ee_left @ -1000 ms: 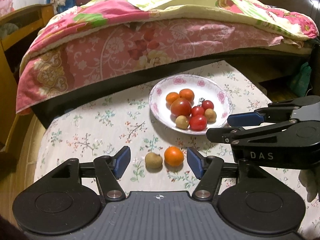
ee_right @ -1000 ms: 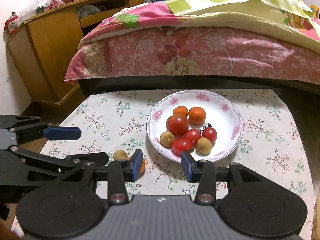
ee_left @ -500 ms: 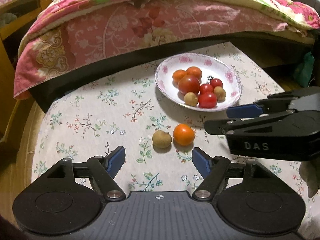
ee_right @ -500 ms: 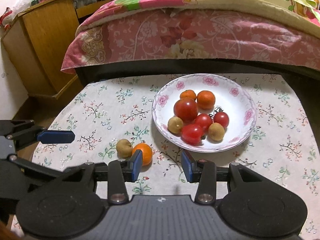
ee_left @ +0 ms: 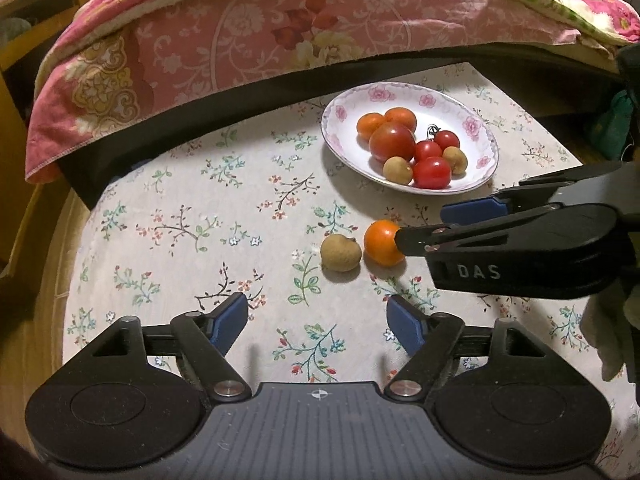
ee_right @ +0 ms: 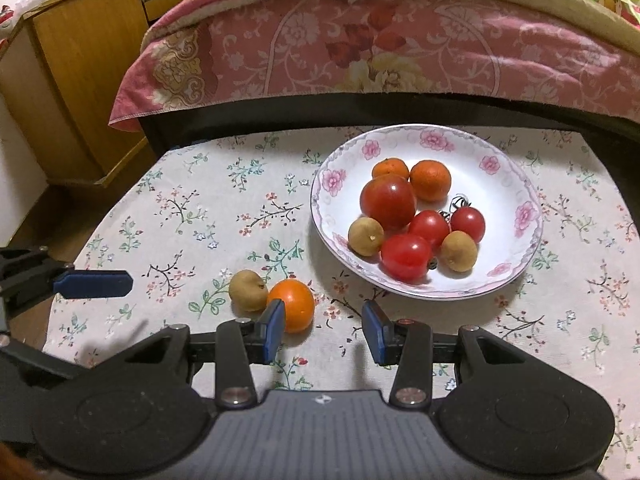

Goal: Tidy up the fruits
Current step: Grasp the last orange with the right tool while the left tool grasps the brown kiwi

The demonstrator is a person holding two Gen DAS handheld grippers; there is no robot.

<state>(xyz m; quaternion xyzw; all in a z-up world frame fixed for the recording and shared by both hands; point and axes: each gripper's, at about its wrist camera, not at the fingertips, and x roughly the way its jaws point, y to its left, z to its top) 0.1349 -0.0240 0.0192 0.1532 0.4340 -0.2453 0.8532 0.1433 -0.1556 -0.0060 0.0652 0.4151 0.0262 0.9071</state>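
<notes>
Fruits are mostly in the plate (ee_right: 520,248) already: two oranges, one big tomato, three small tomatoes and two longans sit together in it. Two pieces are left out on the tablecloth (ee_left: 180,208), an orange (ee_right: 291,304) and a longan (ee_right: 248,290), touching or nearly so, near the plate's front rim.

Your left gripper (ee_left: 318,318) hangs above the cloth just short of the longan (ee_left: 341,253). Its jaws have just been opening and now stand wide, with nothing between them, and the longan lies roughly on their centre line.

Your right gripper (ee_right: 323,332) is only partly open and empty. Its left finger (ee_right: 274,328) sits in front of the orange, at its edge, so the fruit is off to the side of the gap rather than inside it. Whether that finger touches the orange, I cannot tell.

By my reading you are at the reach for the last two pieces. To finish, shift the right gripper left and open it more before closing. The orange looks as wide as that gap, and both fruits could roll if nudged.
</notes>
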